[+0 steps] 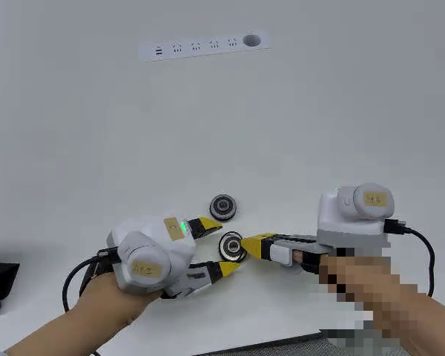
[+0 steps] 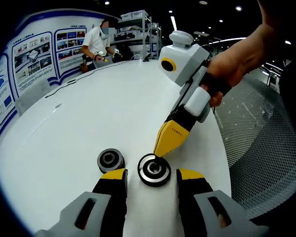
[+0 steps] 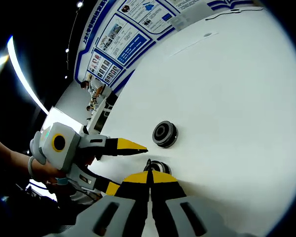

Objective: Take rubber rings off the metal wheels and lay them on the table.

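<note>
I've got my left gripper [image 2: 152,177] spread either side of the round black-ringed metal wheel [image 1: 231,247] to steady it, right gripper [image 3: 149,176] tips pressed together at its rim.

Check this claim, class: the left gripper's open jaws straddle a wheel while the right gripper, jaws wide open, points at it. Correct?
No: the right gripper is shut, jaws together, per the right gripper view. The left gripper does straddle the wheel.

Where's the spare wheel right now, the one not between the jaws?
In the head view, the free wheel lies on the table just beyond the far jaw of the left gripper, apart from the other wheel between its jaws.
</note>
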